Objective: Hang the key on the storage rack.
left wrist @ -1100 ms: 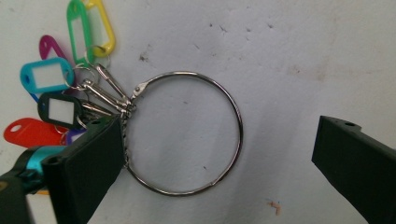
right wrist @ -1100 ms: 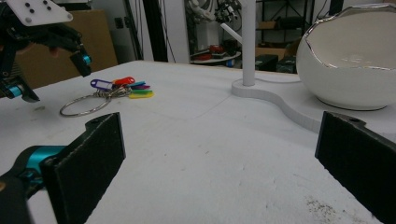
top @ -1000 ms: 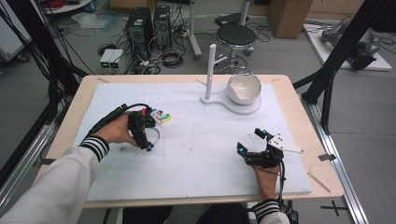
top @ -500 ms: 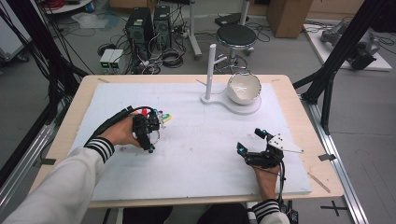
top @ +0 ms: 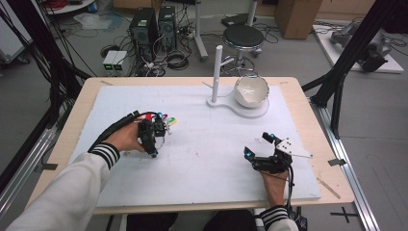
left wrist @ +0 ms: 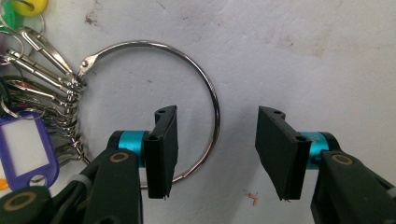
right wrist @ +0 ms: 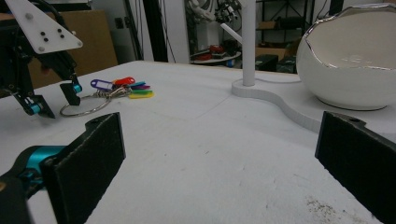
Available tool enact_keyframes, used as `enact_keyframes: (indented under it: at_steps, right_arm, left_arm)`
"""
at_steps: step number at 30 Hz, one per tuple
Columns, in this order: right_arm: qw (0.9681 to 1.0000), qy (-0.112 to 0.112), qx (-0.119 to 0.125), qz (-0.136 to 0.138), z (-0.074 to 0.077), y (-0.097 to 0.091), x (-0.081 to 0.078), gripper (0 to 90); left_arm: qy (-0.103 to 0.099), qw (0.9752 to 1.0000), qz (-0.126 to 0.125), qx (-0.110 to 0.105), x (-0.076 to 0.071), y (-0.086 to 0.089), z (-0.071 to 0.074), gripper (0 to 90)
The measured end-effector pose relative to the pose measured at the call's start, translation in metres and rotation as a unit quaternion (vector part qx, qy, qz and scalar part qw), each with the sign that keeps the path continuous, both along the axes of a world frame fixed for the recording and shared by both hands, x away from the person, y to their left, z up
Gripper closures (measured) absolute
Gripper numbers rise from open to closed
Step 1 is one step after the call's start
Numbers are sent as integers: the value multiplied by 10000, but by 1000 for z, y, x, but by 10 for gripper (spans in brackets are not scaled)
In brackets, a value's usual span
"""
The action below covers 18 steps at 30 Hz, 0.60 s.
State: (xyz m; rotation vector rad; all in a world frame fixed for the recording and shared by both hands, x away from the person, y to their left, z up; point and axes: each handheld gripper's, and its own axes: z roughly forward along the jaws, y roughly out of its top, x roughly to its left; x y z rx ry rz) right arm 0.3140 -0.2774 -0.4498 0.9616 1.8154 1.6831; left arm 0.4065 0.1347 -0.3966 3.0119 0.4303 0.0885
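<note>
Shifted slightly toward key ring [left wrist: 154, 107]: left tool [left wrist: 217, 151], jaws spread, straddling ring's wire. Resting apart on white surface [top: 202, 159]: right tool [top: 260, 147], jaws spread, empty.

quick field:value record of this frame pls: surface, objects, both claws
surface: white foam board on a wooden table
keys: large metal key ring with coloured plastic tags, lying flat at the board's left
stand: white post on a flat white base, far side
bowl: white egg-shaped bowl on that base
left claw: open, jaws straddling the ring's wire
right claw: open, holding nothing, near right
</note>
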Motion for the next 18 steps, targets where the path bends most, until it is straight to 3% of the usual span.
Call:
enact_keyframes:
  at_steps: [18]
  right_arm:
    - [10000,11,6,-2,0,0,0,10]
  left_arm:
    - [143,9995,204,196,4,-4,-1,681]
